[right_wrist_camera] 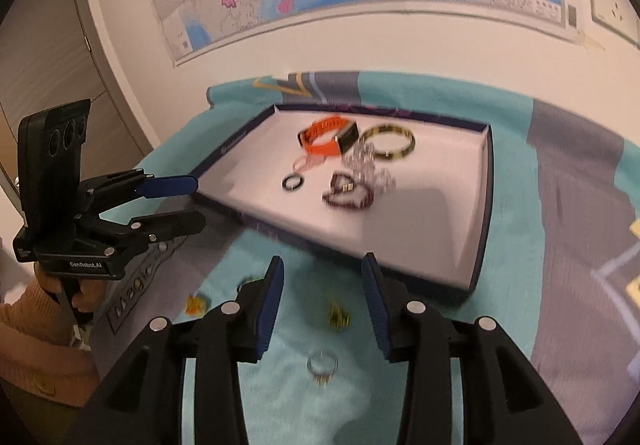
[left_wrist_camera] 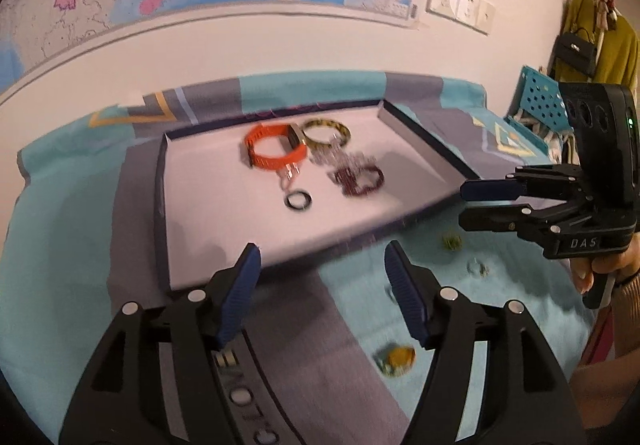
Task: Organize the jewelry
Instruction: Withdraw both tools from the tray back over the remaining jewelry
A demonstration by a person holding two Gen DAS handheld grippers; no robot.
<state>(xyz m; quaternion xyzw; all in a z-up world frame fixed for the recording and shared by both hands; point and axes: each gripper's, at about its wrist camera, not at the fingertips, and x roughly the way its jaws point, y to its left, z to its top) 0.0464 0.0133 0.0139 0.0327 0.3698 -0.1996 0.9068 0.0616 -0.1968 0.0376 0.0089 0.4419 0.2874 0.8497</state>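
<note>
A shallow white tray (left_wrist_camera: 192, 221) (right_wrist_camera: 448, 245) with dark blue walls lies on the cloth. It holds an orange watch (left_wrist_camera: 276, 151) (right_wrist_camera: 326, 139), a yellow-black bangle (left_wrist_camera: 326, 131) (right_wrist_camera: 388, 141), a dark red bead bracelet (left_wrist_camera: 360, 181) (right_wrist_camera: 348, 195), a clear bead bracelet (right_wrist_camera: 366, 161) and a black ring (left_wrist_camera: 297, 201) (right_wrist_camera: 293, 182). Loose on the cloth in front lie a silver ring (right_wrist_camera: 322, 365) (left_wrist_camera: 476, 269), a green-gold piece (right_wrist_camera: 338, 315) (left_wrist_camera: 452, 243) and a yellow piece (left_wrist_camera: 396, 359) (right_wrist_camera: 196, 303). My left gripper (left_wrist_camera: 322, 277) (right_wrist_camera: 192, 201) is open and empty. My right gripper (right_wrist_camera: 322, 297) (left_wrist_camera: 466, 207) is open, above the loose pieces.
The table is covered by a teal and grey patterned cloth (left_wrist_camera: 68, 245). A dark flat box lid with lettering (right_wrist_camera: 136, 285) lies under my left gripper. A map hangs on the wall behind. A blue perforated basket (left_wrist_camera: 536, 101) stands at the far right.
</note>
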